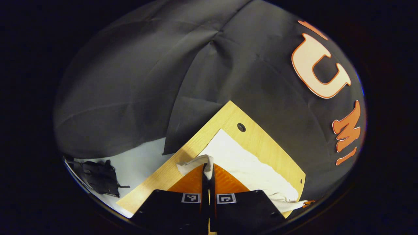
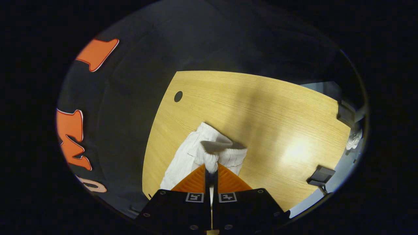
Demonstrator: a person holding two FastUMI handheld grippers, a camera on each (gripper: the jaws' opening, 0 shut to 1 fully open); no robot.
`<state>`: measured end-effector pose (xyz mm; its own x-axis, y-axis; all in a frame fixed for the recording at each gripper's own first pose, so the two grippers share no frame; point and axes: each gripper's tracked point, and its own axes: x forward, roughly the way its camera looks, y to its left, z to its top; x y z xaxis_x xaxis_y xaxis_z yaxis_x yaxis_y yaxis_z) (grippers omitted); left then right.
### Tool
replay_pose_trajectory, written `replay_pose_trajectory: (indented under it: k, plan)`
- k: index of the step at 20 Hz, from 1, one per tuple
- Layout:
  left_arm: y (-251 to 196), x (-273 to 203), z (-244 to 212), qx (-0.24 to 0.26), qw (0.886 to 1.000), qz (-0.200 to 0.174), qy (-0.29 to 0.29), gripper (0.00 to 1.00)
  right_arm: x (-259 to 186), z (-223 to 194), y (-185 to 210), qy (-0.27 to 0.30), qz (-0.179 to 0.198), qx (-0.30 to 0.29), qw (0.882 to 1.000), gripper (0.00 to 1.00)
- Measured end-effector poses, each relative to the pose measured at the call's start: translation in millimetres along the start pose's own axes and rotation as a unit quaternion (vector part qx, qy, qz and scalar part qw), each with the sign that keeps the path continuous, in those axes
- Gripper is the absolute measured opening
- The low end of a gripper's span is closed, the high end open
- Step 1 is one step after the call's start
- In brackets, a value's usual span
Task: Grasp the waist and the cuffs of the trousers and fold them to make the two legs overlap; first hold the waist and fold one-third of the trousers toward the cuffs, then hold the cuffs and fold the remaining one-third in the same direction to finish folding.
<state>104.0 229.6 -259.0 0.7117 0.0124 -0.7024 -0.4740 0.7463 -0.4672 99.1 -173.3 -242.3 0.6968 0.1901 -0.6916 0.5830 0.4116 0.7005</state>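
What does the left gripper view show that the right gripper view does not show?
Left gripper view alone: the trousers stretched long across the table, and a dark crumpled thing on the pale floor. Right gripper view alone: the gathered, ribbed end of the trousers and dark clamps at the table edge. Shared: each hand-held gripper, left and right, pinches white cloth; wooden table, black wall.

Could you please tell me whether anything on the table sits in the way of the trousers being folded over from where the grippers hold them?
Nothing visible does. The left gripper and right gripper each pinch the white fabric trousers, and the light wooden table beside the cloth looks bare.
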Motion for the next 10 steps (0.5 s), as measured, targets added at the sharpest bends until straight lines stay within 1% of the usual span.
replay_pose_trajectory:
  k: [2, 4, 8, 9, 10]
  plan:
    - [-8, 22, 13, 0.001, 1.0, -0.005, 0.008, 0.05, 9, 8, 19, 0.01, 0.001, 0.012, 1.0, 0.02]
    - [-18, 42, 24, -0.007, 1.0, -0.008, 0.018, 0.04, 21, 15, 31, 0.019, -0.003, 0.017, 1.0, 0.02]
    - [-32, 94, 32, 0.019, 0.998, 0.025, 0.061, 0.05, 54, 30, 63, 0.039, -0.013, 0.029, 0.999, 0.02]
    - [-33, 121, 31, 0.024, 0.997, 0.031, 0.072, 0.06, 71, 35, 74, 0.048, -0.013, 0.041, 0.998, 0.02]
    - [-33, 136, 31, 0.026, 0.996, 0.037, 0.083, 0.06, 84, 35, 82, 0.055, -0.013, 0.054, 0.997, 0.02]
